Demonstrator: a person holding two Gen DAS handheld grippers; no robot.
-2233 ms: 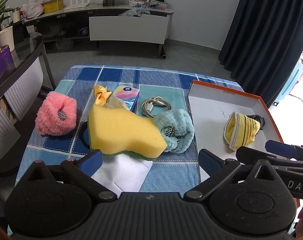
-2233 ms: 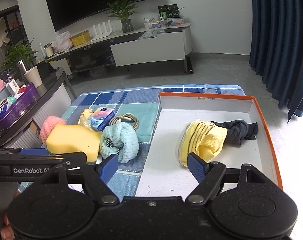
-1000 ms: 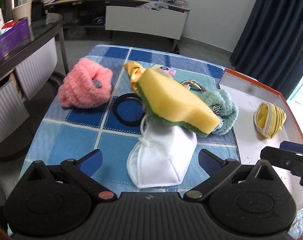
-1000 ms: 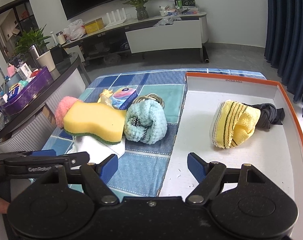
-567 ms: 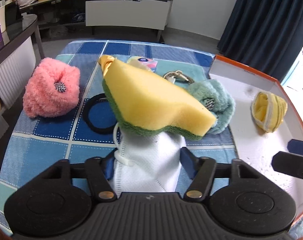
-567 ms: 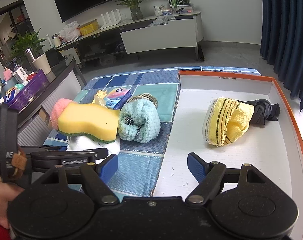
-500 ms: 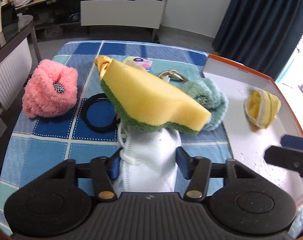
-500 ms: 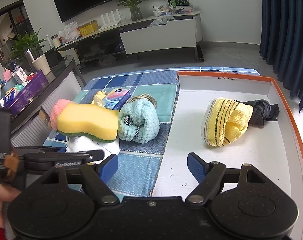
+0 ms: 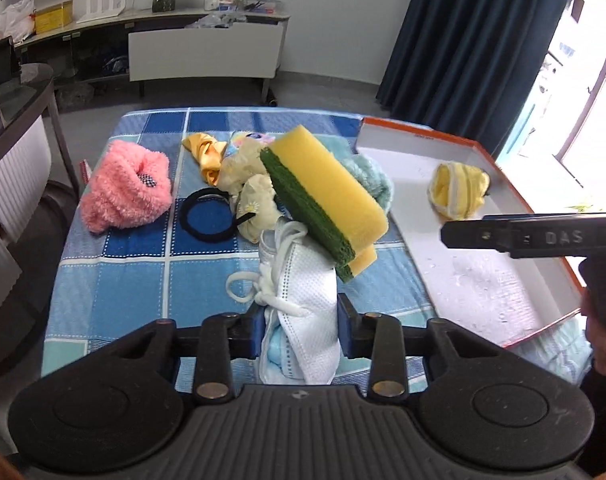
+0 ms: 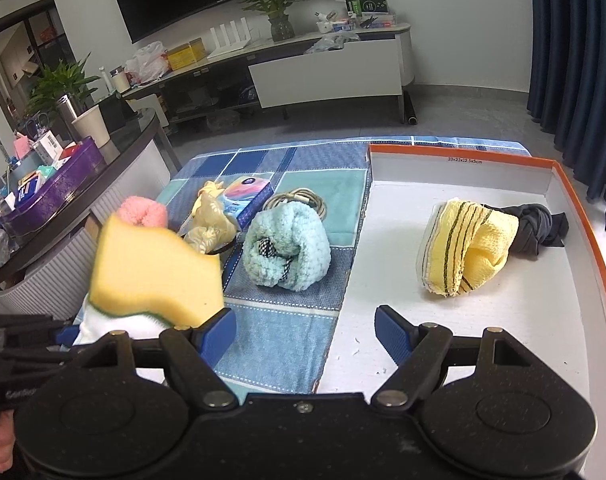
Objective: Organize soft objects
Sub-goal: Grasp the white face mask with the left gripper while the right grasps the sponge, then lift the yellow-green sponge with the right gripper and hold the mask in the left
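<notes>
Face mask (image 9: 303, 292) sits pinched between the left gripper (image 9: 299, 320), whose jaws have just been closing, with a yellow sponge (image 9: 327, 196) tilted atop it. Right gripper (image 10: 305, 330) hangs spread wide by the orange-rimmed box (image 10: 583, 216).

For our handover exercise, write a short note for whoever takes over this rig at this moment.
Left gripper: jaws have just been closing, now clamped on the white face mask; the yellow sponge rides tilted on the mask.
Right gripper: jaws open, empty, over the tray's near edge.
Done: yellow striped cloth and dark cloth lie in the orange-rimmed tray.
Left: mask, sponge, teal scrunchie, pink scrunchie not yet in the tray.
</notes>
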